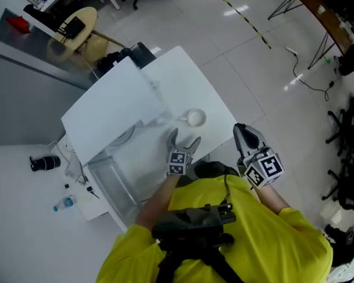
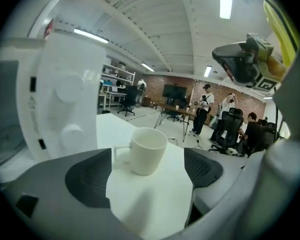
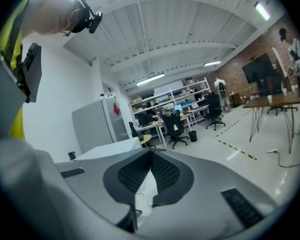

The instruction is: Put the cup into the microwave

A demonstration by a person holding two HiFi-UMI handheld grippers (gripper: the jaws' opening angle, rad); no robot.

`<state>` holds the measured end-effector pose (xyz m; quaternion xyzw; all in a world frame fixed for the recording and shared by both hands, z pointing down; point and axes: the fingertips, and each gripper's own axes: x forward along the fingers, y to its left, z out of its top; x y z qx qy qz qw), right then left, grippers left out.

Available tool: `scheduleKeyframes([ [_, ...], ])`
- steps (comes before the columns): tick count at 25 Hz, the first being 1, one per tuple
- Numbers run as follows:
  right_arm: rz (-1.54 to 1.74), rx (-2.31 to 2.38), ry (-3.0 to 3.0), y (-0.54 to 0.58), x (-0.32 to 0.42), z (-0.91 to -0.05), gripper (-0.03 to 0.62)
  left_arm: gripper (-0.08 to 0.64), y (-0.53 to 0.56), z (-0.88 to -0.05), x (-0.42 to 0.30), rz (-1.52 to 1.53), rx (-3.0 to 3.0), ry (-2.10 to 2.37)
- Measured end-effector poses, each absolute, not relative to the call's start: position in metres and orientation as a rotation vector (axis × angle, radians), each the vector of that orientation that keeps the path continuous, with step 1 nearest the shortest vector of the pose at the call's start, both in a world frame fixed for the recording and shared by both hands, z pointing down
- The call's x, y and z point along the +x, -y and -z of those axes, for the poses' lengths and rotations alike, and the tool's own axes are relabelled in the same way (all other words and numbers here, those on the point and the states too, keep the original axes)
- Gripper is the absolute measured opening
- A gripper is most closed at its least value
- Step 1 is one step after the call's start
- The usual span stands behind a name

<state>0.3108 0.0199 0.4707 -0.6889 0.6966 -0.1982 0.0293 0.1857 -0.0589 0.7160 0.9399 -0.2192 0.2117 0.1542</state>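
The left gripper [image 1: 184, 137] has its jaws spread wide, touching nothing. Just ahead of them, in line with the gap, the white mug [image 1: 196, 118] stands upright on the white table [image 1: 183, 75], handle towards the microwave [image 1: 109, 114], which sits open-doored to that gripper's left. The right gripper [image 1: 242, 132], further right, has its jaws pressed together.

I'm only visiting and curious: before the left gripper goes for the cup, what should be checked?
1. Cup upright on the table: ok.
2. Left gripper open: ok.
3. Cup lined up with the gap ahead of its jaws, untouched: ok.
4. Microwave door open: ok, it looks swung open in the head view.
5. Right gripper shut, empty, off to the side: ok.
6. Cup empty: cannot tell, its bottom is hidden.
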Motion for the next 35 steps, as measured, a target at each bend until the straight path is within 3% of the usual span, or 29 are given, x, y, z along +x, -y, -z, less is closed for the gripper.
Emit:
scheduleKeyframes([
  [7,0.700,-2.230,-2.077,-0.042,0.325,-0.498,0.003,0.462,0.072,-0.768,0.247,-0.629,2.709,0.630],
  [18,0.785,-2.250,-2.093,-0.050,0.321,-0.512,0.003,0.431,0.093,-0.767,0.261,-0.606,2.741,0.781],
  [27,0.761,-2.015,-2.340,-0.003,0.279,-0.498,0.003,0.431,0.055,-0.695,0.167,-0.543,2.670,0.899],
  [35,0.771,-1.594,-2.708,0.079,0.138,-0.508,0.003,0.431,0.141,-0.677,-0.028,-0.457,2.428,1.407],
])
